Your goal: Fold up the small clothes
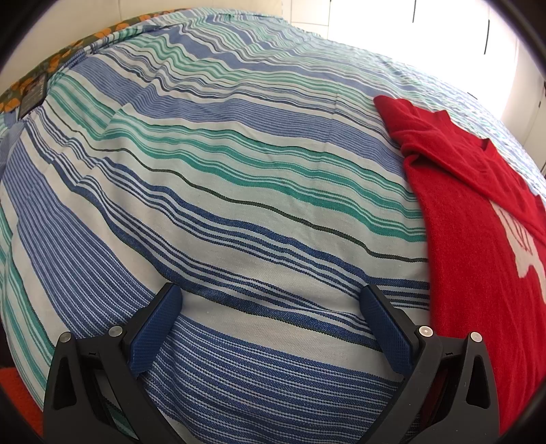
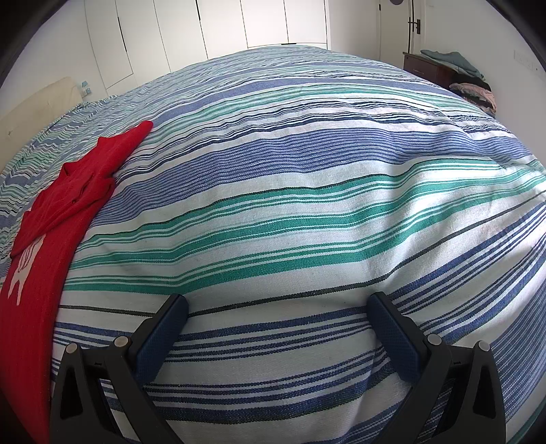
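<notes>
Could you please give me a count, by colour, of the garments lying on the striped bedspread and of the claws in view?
Red garments: 1, the red top
Blue-padded claws: 2, the left claw and the right claw, both open
Total: 3

Both views are taken from the wrists, low and close over a bed covered by a blue, green and white striped woven bedspread [image 1: 239,191], looking forward along the fingers.

In the left wrist view the black left gripper with blue textured pads [image 1: 271,300] is seen at the bottom edge; the bed is faced toward a bright window, and a red knit garment with a white print [image 1: 477,239] is caught at the right edge.

In the right wrist view the matching right gripper [image 2: 278,309] frames the bottom; white wardrobe doors [image 2: 221,27] are faced, with the same garment [image 2: 51,222] at the left edge.

The garment and the striped bedspread [image 2: 307,205] around it are shared by both views.
</notes>
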Demonstrator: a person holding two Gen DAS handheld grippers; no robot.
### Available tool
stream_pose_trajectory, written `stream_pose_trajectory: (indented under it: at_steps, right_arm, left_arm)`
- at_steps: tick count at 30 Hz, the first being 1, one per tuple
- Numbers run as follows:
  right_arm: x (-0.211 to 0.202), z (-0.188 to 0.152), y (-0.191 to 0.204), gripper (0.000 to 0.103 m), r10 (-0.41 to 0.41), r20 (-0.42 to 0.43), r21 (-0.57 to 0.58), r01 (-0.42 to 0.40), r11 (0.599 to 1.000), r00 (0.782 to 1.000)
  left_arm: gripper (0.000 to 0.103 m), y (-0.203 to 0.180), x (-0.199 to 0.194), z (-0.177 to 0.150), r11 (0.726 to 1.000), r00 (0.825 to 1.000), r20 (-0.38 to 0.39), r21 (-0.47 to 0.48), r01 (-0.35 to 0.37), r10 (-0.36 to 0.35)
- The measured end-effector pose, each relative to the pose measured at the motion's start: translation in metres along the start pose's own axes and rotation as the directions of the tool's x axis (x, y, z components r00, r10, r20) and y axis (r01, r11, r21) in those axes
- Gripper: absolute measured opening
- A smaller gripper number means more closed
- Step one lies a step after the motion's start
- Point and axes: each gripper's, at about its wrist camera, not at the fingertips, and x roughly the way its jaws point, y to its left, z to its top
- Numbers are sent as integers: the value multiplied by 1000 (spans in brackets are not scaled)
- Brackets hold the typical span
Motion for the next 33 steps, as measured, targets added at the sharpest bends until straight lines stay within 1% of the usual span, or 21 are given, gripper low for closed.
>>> stream_pose_trajectory:
  at_steps: [16, 18, 19, 20, 21, 22, 23, 24, 25, 26, 27, 29, 30, 31, 33]
  right_arm:
    - [0, 0, 0, 103, 0, 0, 0, 0, 1000, 1000]
    - [-1, 0, 1, 103, -5, -2, -2, 5, 1000, 1000]
    - [-2, 1, 2, 103, -12, -8, -6, 12, 1000, 1000]
    - [-2, 3, 4, 103, -27, -23, -13, 27, 1000, 999]
    - [-2, 6, 6, 103, -38, -45, -23, 37, 999, 998]
    - [-3, 10, 9, 103, -41, -80, -41, 38, 998, 996]
    - [-6, 15, 11, 103, -33, -124, -64, 25, 998, 992]
    - [-12, 18, 12, 102, -24, -151, -75, 12, 997, 988]
    - [-22, 18, 13, 102, -4, -150, -66, -6, 998, 989]
    - [-37, 16, 13, 100, 42, -134, -42, -48, 998, 990]
    - [-55, 11, 16, 100, 123, -123, -17, -126, 992, 985]
    - [-82, -1, 27, 100, 265, -141, 4, -267, 964, 954]
    - [-96, -11, 35, 100, 362, -157, 25, -362, 932, 919]
    - [-105, -19, 42, 99, 436, -171, 47, -435, 899, 883]
    - [-116, -36, 61, 98, 577, -217, 100, -570, 816, 788]
  left_arm:
    - [102, -1, 0, 0, 1000, 1000, -2, 2, -3, 3]
    - [102, -1, -1, 2, 1000, 1000, -16, 10, -4, 4]
    - [102, -1, -2, 5, 1000, 999, -37, 24, 5, -4]
    - [102, 1, -3, 9, 999, 997, -73, 42, 23, -20]
    - [101, 4, -7, 16, 997, 992, -120, 51, 52, -45]
    - [95, 8, -11, 20, 997, 988, -142, 39, 73, -66]
    - [86, 15, -21, 23, 993, 981, -156, 6, 116, -114]
    - [84, 22, -32, 25, 981, 966, -170, -39, 189, -193]
    - [83, 27, -44, 25, 960, 943, -184, -77, 268, -278]
    - [83, 30, -55, 23, 938, 919, -191, -100, 331, -344]
    - [83, 29, -64, 20, 920, 899, -197, -108, 376, -390]
    - [84, 22, -78, 11, 890, 861, -229, -90, 446, -454]
    - [84, 15, -81, 5, 880, 843, -261, -71, 470, -471]
    - [84, 7, -81, -2, 872, 826, -298, -54, 487, -479]
    - [80, -5, -76, -12, 862, 800, -358, -29, 506, -481]
